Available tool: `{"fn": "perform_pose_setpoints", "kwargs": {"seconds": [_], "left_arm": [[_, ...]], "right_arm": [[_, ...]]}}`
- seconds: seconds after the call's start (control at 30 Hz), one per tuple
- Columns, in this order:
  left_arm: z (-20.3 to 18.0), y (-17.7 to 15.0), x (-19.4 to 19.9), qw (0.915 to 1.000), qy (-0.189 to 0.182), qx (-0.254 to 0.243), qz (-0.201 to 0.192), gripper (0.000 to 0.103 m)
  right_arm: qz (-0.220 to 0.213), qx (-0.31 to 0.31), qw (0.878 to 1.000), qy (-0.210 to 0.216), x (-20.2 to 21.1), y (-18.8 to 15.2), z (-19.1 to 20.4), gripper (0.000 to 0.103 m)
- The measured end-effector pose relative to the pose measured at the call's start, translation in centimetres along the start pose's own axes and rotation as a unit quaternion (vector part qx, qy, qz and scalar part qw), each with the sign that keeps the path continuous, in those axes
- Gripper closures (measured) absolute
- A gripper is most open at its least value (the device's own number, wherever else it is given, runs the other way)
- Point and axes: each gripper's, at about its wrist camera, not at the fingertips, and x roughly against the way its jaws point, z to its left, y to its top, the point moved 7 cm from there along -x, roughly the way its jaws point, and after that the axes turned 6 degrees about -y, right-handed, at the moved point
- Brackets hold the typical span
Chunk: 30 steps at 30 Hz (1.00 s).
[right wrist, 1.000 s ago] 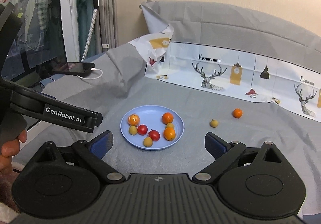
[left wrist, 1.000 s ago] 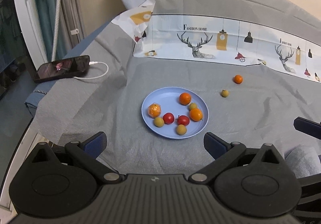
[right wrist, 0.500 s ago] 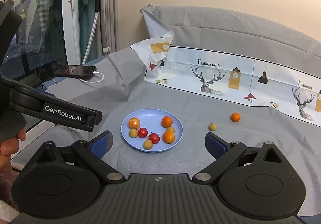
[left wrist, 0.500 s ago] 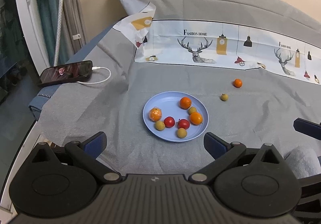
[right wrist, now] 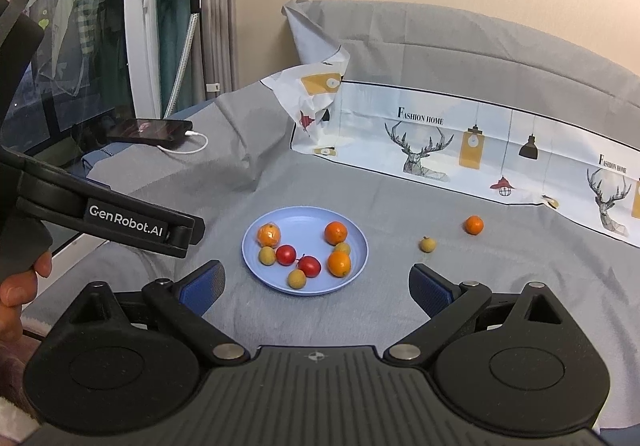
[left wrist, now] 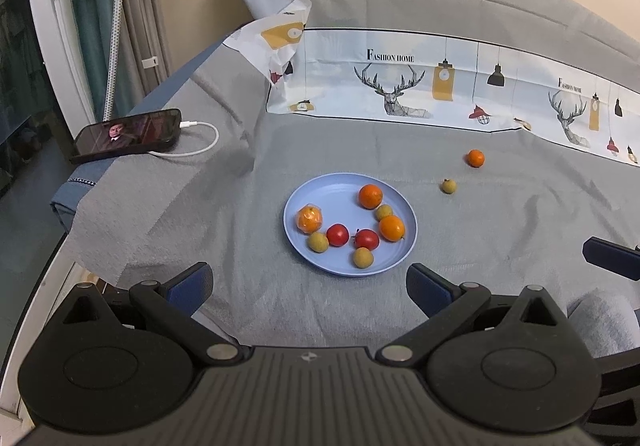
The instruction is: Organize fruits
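A light blue plate (left wrist: 340, 190) (right wrist: 304, 224) on the grey cloth holds several fruits: oranges, two red ones and small yellow ones. A small orange (left wrist: 475, 158) (right wrist: 473, 225) and a small yellow fruit (left wrist: 449, 186) (right wrist: 427, 244) lie on the cloth to the plate's right. My left gripper (left wrist: 310, 286) is open and empty, held back from the plate's near edge. My right gripper (right wrist: 316, 286) is open and empty, also short of the plate. The left gripper's body (right wrist: 120, 222) shows at the left of the right wrist view.
A phone (left wrist: 126, 134) on a white charging cable (left wrist: 200, 142) lies at the table's left edge. A printed deer-pattern sheet (left wrist: 440, 86) runs along the back, with a folded corner (left wrist: 276, 34) sticking up. The table drops off at left.
Both grippers have pulled back and up a little, so the plate and fruits look smaller and farther. Nothing on the table has moved. Both stay open.
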Motion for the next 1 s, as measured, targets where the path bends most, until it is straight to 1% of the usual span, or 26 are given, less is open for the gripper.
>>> {"fn": "perform_pose_setpoints", "kwargs": {"seconds": [0.47, 1.0], "left_arm": [[0.3, -0.3, -2.0, 0.9998, -0.001, 0.000, 0.022, 0.000], [-0.2, -0.5, -5.0, 0.9980, 0.003, -0.013, 0.062, 0.000]], "right_arm": [[0.025, -0.003, 1.000, 0.003, -1.8, -0.7, -0.1, 0.005], [0.059, -0.024, 0.998, 0.007, -4.3, -1.8, -1.2, 0.005]]}}
